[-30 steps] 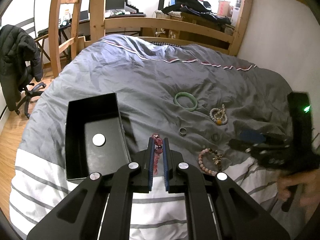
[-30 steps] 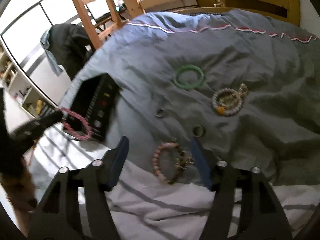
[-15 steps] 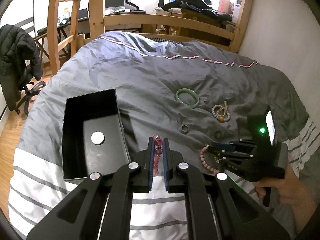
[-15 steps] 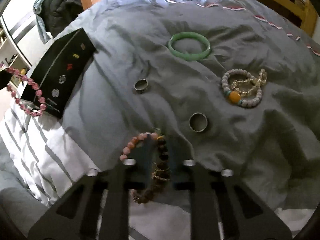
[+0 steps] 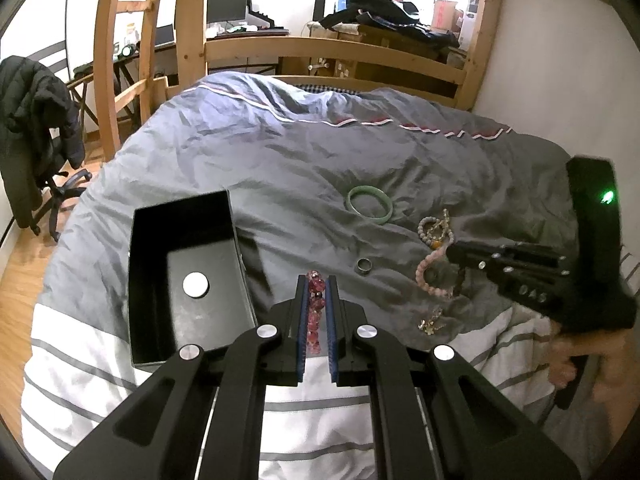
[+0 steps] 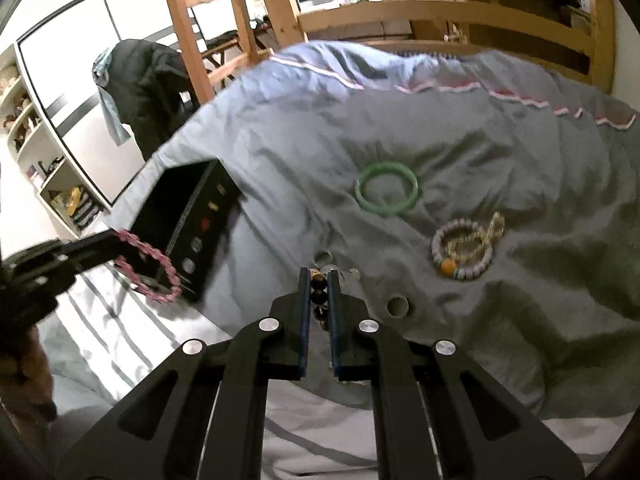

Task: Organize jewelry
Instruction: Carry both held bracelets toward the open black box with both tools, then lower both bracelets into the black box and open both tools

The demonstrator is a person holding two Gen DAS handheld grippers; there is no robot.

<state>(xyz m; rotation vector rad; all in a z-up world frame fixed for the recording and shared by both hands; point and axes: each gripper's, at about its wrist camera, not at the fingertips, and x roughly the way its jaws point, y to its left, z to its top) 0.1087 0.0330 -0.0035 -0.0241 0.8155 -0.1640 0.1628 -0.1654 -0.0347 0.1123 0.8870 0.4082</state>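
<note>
Your left gripper [image 5: 316, 292] sits nearest, its tongs clamped narrow on a red beaded bracelet [image 5: 314, 308] above the striped near edge of the bed cover [image 5: 248, 168]. Just left of it lies the open black box [image 5: 188, 248], a white disc [image 5: 196, 284] on its floor. To the right, your right gripper [image 6: 319, 280] has its tongs pinched tight on a pink-and-dark beaded bracelet [image 5: 430, 276], lifted off the cover, a small gold charm [image 5: 430, 322] dangling beneath; your hand [image 5: 580, 360] grips the handle at the right edge. A little farther, a silver ring [image 5: 364, 266] rests on the grey cover between the two grippers, and a second ring [image 6: 397, 306] lies right of it. Beyond those sits a pale beaded bracelet with an orange bead [image 6: 464, 250], and farthest out the green bangle [image 5: 369, 204] lies flat near the middle of the bed.
</note>
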